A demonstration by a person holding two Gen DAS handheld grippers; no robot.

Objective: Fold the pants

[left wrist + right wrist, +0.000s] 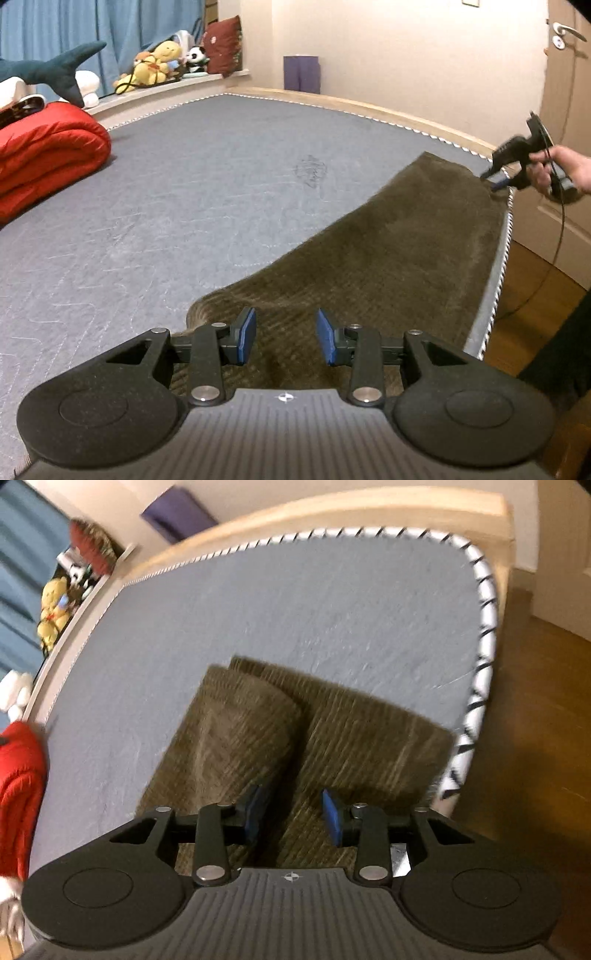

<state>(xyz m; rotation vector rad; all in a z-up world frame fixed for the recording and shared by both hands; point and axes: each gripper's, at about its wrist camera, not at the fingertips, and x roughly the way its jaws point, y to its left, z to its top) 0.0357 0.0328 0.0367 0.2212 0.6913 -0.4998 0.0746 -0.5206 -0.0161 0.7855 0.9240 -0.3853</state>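
brown corduroy pants (388, 258) lie flat along the grey mattress (184, 203) edge; left gripper (286, 338) and right gripper (291, 818) hover above, jaws parted, holding nothing.

Warm dim indoor light; fisheye-warped edges, motion blur.

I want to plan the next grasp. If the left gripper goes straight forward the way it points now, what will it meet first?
Most likely the brown pants, spread flat on the grey mattress. The left gripper is open with nothing between its pads, and the cloth lies directly ahead. How far off it is remains unclear.
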